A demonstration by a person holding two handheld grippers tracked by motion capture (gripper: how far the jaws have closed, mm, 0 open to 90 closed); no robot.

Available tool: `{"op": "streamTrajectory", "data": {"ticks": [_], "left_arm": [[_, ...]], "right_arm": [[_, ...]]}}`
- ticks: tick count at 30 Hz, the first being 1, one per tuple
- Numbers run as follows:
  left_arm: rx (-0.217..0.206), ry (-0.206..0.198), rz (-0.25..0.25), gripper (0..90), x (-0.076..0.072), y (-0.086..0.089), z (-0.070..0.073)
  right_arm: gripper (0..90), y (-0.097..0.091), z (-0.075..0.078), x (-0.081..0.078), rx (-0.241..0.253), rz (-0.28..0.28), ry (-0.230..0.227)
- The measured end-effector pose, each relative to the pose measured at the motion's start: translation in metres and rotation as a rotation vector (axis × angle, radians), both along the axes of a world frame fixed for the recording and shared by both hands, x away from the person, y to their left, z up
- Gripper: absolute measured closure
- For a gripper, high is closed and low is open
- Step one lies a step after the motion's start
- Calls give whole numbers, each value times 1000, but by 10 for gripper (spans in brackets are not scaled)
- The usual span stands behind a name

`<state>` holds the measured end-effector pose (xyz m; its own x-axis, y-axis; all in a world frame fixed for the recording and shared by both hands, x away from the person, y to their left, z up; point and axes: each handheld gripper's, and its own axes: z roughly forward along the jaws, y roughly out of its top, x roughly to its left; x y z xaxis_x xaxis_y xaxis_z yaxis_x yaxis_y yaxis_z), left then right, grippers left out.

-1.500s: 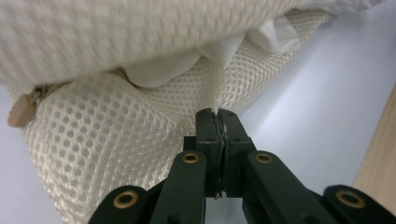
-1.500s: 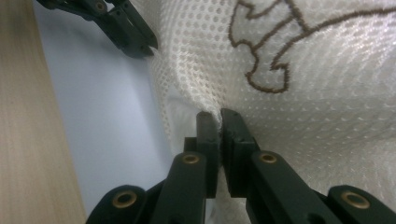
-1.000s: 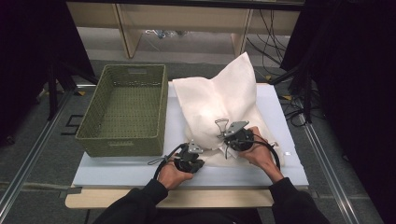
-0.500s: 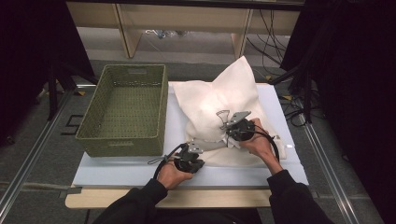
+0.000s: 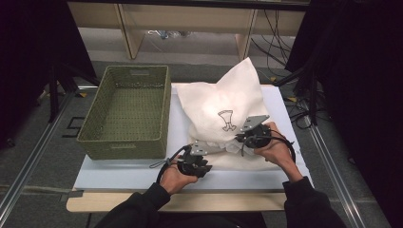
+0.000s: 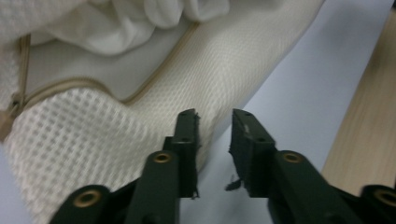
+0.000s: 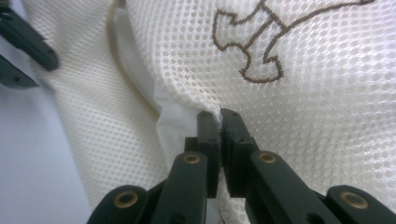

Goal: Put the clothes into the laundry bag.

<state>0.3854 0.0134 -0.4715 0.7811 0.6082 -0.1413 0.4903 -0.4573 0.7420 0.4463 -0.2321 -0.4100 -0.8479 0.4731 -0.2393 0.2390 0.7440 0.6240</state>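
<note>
Now right tongs (image 7: 219,114) pinch the mesh bag (image 5: 228,102); left tongs (image 6: 215,116), just opening, empty beside its edge.

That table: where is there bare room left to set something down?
Bare strip of white mat along the near edge below the green basket, whose bottom is free too. The right half is crowded by the mesh laundry bag.

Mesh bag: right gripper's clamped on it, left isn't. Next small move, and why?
Probably bring the left gripper back onto the zipper edge and close. Its jaws have just opened with nothing between them, while the right gripper pinches the mesh bag alone.
</note>
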Motion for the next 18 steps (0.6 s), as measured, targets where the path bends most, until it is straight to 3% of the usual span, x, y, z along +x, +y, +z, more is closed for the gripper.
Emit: {"op": "streamTrajectory", "data": {"ticks": [1, 3, 4, 8, 11, 14, 18], "left_arm": [[-25, 17, 15, 614, 1, -5, 0], [-40, 3, 27, 583, 2, -15, 0], [-22, -13, 10, 556, 4, -18, 1], [-42, -12, 59, 470, 12, -35, 0], [-58, -8, 90, 465, 21, -38, -1], [-76, 15, 127, 457, 25, -38, -3], [-65, 20, 125, 440, 26, -37, -4]], "right_arm": [[881, -2, 2, -1, -2, 3, -8], [881, -3, 6, -5, 13, 4, -6], [881, -5, 8, -7, 18, 6, -7], [880, -8, 12, -10, 34, 9, -20], [861, -8, 9, -11, 51, -4, -20], [811, -10, 6, -9, 16, 7, -60], [715, -14, 4, -11, 9, -28, -91]]}}
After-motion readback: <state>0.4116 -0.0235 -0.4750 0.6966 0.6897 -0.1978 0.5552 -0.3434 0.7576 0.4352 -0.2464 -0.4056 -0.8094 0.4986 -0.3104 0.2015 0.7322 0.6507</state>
